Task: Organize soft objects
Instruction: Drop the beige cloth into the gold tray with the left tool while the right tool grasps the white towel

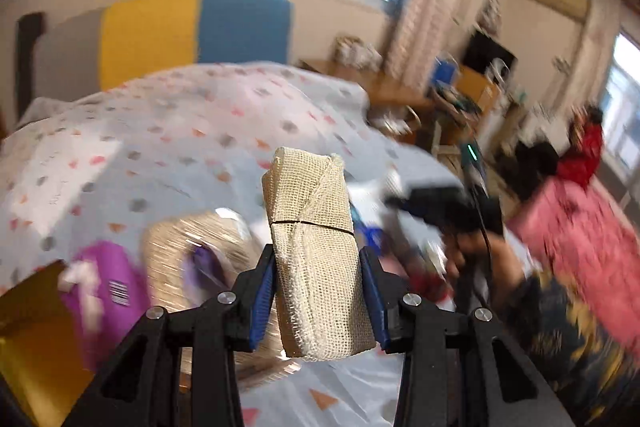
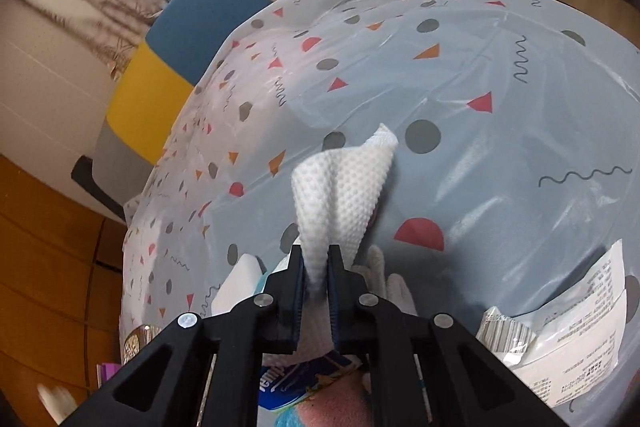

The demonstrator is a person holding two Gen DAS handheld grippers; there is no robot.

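Closest to your left lens, your left gripper (image 1: 318,297) has its blue-padded jaws pressed against the two long sides of a beige gauze roll (image 1: 314,251), which stands nearly upright between them, its top end leaning a little to the left and rising above the patterned tablecloth (image 1: 192,131). The roll is clear of the cloth, carried in the air. Below and to the left of the roll lies a clear plastic packet with something tan inside (image 1: 192,251), badly blurred, and left of that a purple package (image 1: 108,279) with a barcode label, next to a yellow-brown box (image 1: 36,355) at the frame's edge. To the right of the roll you can see your other tool as a dark blurred shape with a hand on it. In your right view, your right gripper (image 2: 318,283) is pinched narrowly on a white dimpled cloth (image 2: 340,195); the cloth fans out upward from the jaws in two folds, lifted off the tablecloth. Just right of the cloth's lower end, a white knitted glove (image 2: 384,275) lies on the table, partly hidden by the gripper. Further right of the cloth sits a clear bag with a printed paper label (image 2: 576,343). Left of the jaws a white block (image 2: 240,283) rests on the surface, and under the gripper a blue printed package (image 2: 296,383) shows.
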